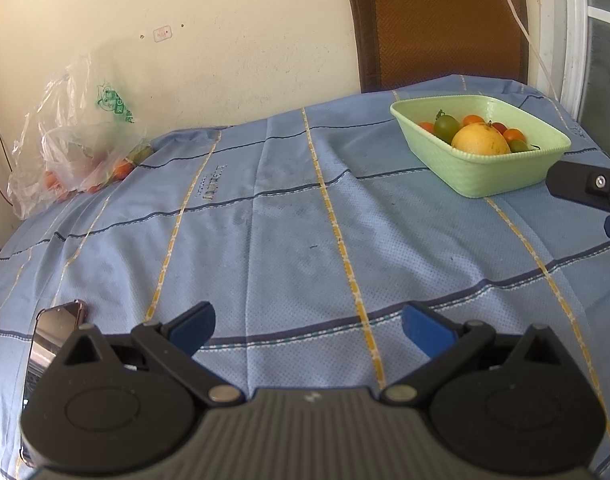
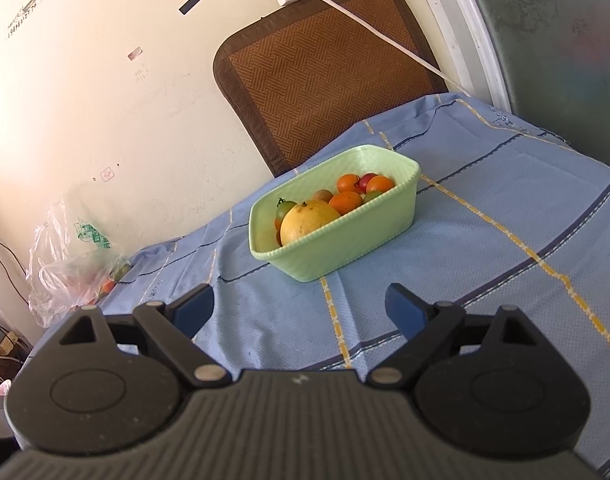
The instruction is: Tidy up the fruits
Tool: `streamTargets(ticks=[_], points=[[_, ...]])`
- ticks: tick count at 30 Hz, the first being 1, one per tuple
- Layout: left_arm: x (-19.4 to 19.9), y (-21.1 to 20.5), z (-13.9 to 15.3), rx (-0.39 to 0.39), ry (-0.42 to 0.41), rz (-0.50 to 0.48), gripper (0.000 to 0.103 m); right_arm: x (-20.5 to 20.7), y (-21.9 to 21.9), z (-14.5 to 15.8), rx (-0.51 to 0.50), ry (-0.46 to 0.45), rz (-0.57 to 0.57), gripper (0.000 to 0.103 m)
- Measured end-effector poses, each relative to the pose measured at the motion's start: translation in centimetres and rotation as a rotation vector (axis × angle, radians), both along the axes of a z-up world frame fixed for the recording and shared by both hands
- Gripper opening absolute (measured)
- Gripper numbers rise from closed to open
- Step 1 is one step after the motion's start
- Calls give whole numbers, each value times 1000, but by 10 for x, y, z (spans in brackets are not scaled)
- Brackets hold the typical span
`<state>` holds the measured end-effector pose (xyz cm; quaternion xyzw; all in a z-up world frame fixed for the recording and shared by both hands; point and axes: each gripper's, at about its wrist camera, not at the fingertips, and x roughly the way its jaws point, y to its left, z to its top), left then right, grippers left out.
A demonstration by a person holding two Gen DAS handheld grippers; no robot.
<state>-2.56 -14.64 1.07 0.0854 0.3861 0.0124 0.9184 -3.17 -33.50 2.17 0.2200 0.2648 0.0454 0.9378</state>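
A light green basket [image 1: 501, 178] [image 2: 345, 248] stands on the blue cloth-covered table at the far right. It holds a large yellow-orange citrus fruit [image 1: 480, 141] [image 2: 309, 220] and several small orange, red and green tomatoes [image 2: 347, 202]. My left gripper [image 1: 308, 330] is open and empty, low over the near middle of the table. My right gripper [image 2: 301, 308] is open and empty, a little in front of the basket; part of it shows at the right edge of the left wrist view [image 1: 585, 186].
A clear plastic bag [image 1: 79, 152] [image 2: 71, 272] with more small fruits lies at the table's far left edge by the wall. A phone [image 1: 49, 344] lies near my left gripper. A brown chair back [image 1: 437, 24] [image 2: 325, 68] stands behind the table.
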Motion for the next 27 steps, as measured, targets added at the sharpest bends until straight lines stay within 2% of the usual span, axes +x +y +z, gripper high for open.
streamTargets(ticks=[10, 21, 27], points=[[1, -2, 0, 9, 1, 7, 103, 2, 1, -2, 5, 8, -1, 94], [0, -5, -2, 63, -34, 15, 103, 1, 0, -4, 10, 10, -1, 94], [1, -4, -4, 59, -23, 10, 103, 1, -1, -4, 13, 12, -2, 94]])
